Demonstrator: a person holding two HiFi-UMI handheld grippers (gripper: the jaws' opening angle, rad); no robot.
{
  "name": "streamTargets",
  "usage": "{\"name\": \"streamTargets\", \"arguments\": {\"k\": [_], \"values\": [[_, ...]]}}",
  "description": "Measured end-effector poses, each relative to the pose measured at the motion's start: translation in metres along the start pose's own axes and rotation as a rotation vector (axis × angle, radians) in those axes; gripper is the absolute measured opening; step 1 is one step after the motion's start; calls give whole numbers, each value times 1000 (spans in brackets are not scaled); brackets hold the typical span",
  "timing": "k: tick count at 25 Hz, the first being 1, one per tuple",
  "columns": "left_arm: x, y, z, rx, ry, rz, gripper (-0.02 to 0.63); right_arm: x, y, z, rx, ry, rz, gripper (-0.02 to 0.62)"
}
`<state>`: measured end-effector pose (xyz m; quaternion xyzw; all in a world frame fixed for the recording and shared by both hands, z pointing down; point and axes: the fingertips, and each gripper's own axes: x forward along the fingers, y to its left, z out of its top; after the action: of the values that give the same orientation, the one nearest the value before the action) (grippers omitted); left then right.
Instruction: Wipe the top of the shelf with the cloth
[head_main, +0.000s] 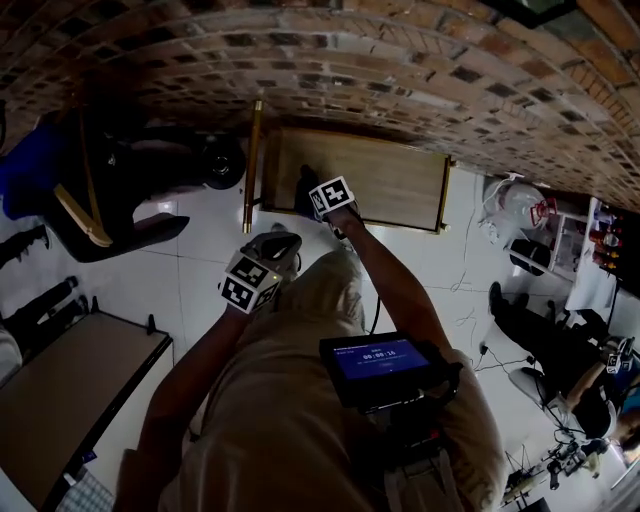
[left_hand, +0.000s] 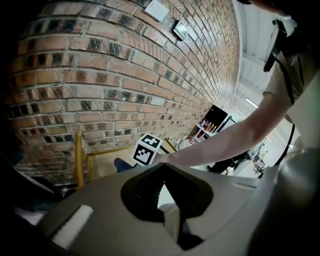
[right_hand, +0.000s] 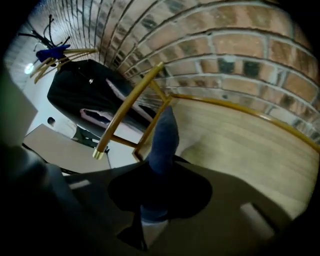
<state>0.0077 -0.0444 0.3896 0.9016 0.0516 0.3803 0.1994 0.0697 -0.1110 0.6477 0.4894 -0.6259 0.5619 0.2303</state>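
Left claw (head_main: 275, 248), nearest the body, hangs idle, jaws together on nothing. Right claw (right_hand: 150, 222) is clamped on the dark blue cloth (right_hand: 165, 135), whose free end lies at the left edge of the pale wooden shelf top (right_hand: 240, 140), beside the brass rail (right_hand: 130, 107). Wiping seems barely begun; nearly all that surface remains.

Your right arm (head_main: 392, 285) stretches forward, and your right gripper (head_main: 310, 193) is clamped on the cloth (right_hand: 165, 137). Your left gripper (head_main: 279, 243) is held back beside your body, jaws together and empty.
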Motion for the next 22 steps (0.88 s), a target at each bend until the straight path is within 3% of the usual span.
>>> {"name": "streamTargets", "arguments": {"k": [10,16,22], "values": [[-66,58,-54,0,-4,49,3,112,74,23,17,77,57,84],[-90,76,-77,-13,5,66,3,144,61,16,59,145,-32,84],[-93,73,-80,-17,0,53,3,134,41,-1,73,138,-76,84]]}}
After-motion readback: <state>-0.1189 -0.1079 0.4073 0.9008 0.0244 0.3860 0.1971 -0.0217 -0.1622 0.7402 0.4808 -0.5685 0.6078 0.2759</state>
